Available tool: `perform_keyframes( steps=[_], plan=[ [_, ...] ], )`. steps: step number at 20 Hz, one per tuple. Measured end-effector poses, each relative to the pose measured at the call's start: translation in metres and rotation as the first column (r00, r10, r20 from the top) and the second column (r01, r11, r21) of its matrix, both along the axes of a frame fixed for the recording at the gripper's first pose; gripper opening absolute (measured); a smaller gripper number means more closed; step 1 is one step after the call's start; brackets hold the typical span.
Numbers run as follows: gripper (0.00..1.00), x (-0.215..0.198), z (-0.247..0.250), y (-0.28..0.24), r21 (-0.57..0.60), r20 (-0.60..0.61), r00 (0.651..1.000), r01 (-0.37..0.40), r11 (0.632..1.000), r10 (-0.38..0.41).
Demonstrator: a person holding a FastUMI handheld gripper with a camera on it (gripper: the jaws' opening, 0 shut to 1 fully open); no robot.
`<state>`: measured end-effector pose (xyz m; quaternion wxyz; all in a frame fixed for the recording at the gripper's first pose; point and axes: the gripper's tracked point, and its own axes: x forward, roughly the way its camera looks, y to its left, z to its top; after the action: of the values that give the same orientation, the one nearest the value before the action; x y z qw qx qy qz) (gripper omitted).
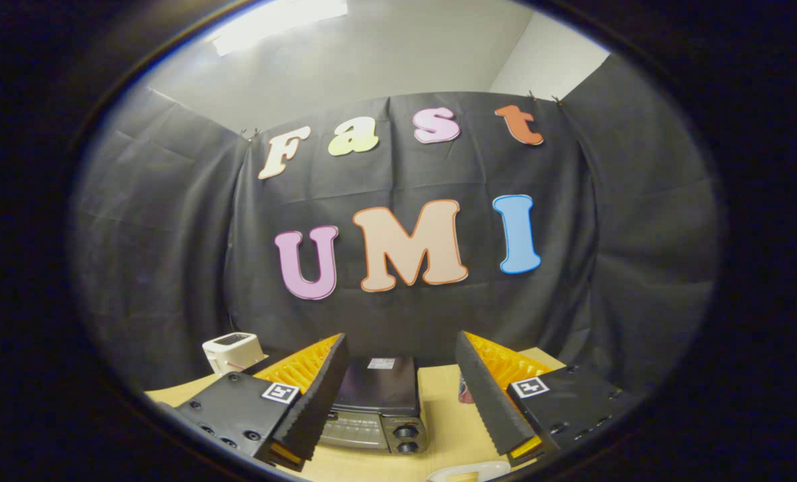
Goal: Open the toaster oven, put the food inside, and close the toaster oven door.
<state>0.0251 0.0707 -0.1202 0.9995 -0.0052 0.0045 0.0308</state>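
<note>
Toaster oven (380, 405) on the table (449, 415) faces the near side, partly hidden by the left finger; gripper (398, 395) spread wide, holding nothing.

Toaster oven (378, 402) door hidden below; claw's left finger (311, 402) covers its corner.

Toaster oven (378, 402) with a glossy dark top and brushed-metal front (plastic-looking knobs), on a smooth pale wooden table (449, 418); matt, creased cloth wall (171, 268) behind.
</note>
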Motion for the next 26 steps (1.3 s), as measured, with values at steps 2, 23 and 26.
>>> perform_keyframes(
  steps=[2,23,26],
  plan=[
    [0.99,0.004,-0.019,0.011,0.023,-0.019,1.0,-0.024,0.999,0.024],
    [0.98,0.047,-0.136,0.131,-0.005,-0.072,0.993,-0.095,0.996,0.094],
    [0.98,0.05,-0.142,0.139,0.0,-0.082,0.992,-0.099,0.995,0.099]
  ],
)
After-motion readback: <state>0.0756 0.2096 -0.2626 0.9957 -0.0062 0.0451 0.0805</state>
